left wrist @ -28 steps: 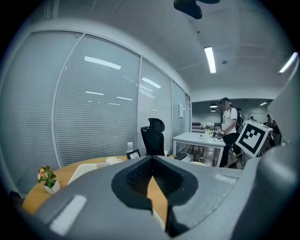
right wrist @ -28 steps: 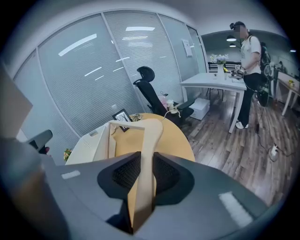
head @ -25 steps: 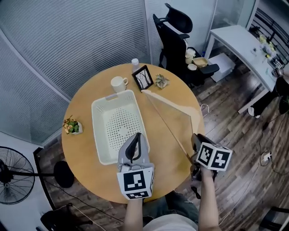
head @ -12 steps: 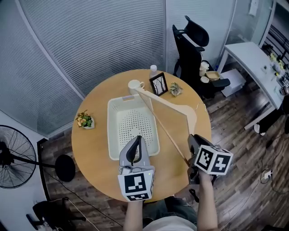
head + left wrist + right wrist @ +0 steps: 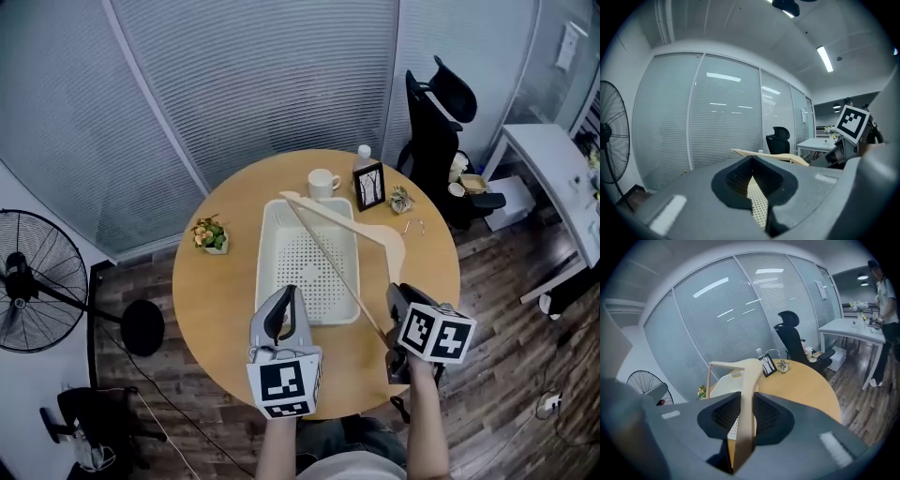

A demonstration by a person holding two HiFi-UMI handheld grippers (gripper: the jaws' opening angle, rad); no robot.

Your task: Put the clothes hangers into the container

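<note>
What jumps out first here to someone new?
The pale wooden clothes hanger, clamped at one end in the right hand-held gripper, slants above the white perforated plastic basket at the middle of the round wooden table. The left hand-held gripper hangs empty over the basket's near end, jaws together.

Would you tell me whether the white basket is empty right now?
Empty: the basket floor is bare; the hanger sits clamped in the right gripper, not inside.

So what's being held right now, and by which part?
The right gripper is clamped on the wooden hanger, at the end of one shoulder arm. The left gripper is shut, holding nothing.
</note>
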